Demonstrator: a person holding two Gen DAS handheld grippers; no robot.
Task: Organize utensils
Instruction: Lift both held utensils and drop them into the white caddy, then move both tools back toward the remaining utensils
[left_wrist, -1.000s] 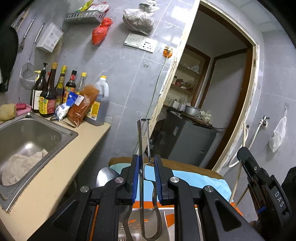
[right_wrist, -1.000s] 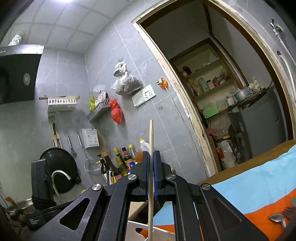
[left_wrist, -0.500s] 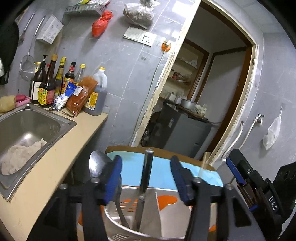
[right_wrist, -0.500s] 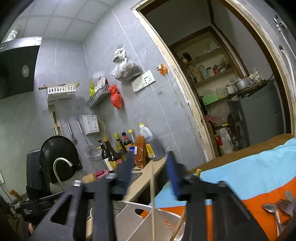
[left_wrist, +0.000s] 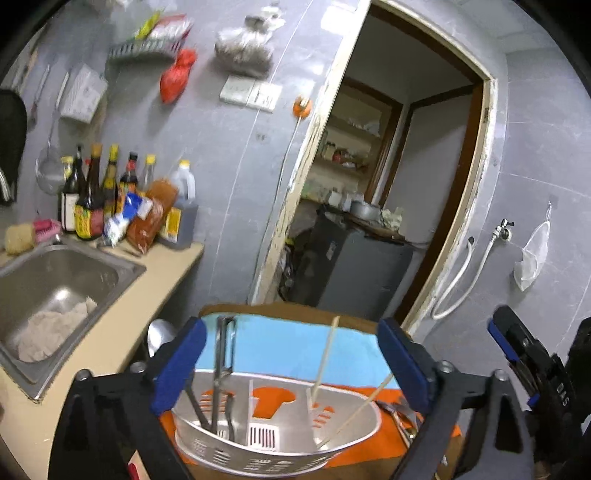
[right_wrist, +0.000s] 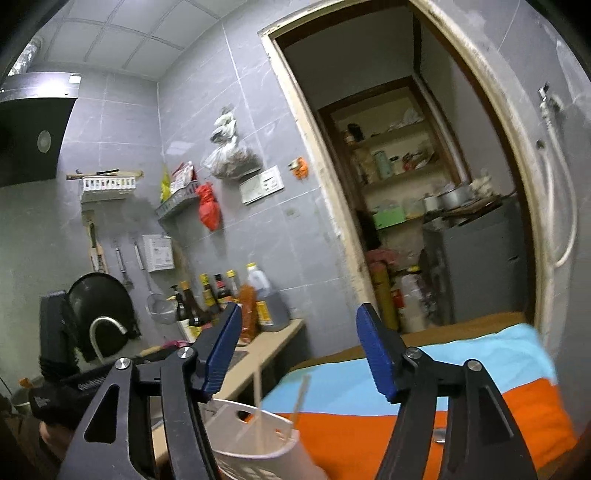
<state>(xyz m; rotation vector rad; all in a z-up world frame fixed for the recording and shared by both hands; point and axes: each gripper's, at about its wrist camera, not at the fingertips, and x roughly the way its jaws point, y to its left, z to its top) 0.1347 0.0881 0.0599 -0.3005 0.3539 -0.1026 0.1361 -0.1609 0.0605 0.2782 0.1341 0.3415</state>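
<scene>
Directly below my left tool (left_wrist: 290, 363), whose blue pads stand wide apart and hold nothing, sits the white utensil caddy (left_wrist: 275, 459) on the orange and blue cloth (left_wrist: 303, 347). A metal peeler (left_wrist: 223, 354) stands upright in the compartment under the left pad (left_wrist: 177, 365), with dark handles beside it, and two wooden chopsticks (left_wrist: 325, 354) lean in the compartment under the right pad; the middle compartment between them looks bare. My right tool (right_wrist: 299, 354) is likewise spread wide and carries nothing, and from its camera the caddy's rim shows low and to the left of it, with the chopsticks poking up just beneath the left pad. Off to the right of the left tool, beside the caddy, a few metal utensils (left_wrist: 400, 410) lie on the cloth, though they are too blurred for me to name. I judge both deliveries done, so the step in hand is getting clear and going for the next piece. To do that well I would lift each tool straight up until the pads are above the peeler's top and the chopstick tips, since a sideways sweep could catch a leaning stick and tip the light caddy. Then I would bring one tool down over the loose metal pieces, pads square across a single handle, close fully, and keep like with like when choosing the compartment.
</scene>
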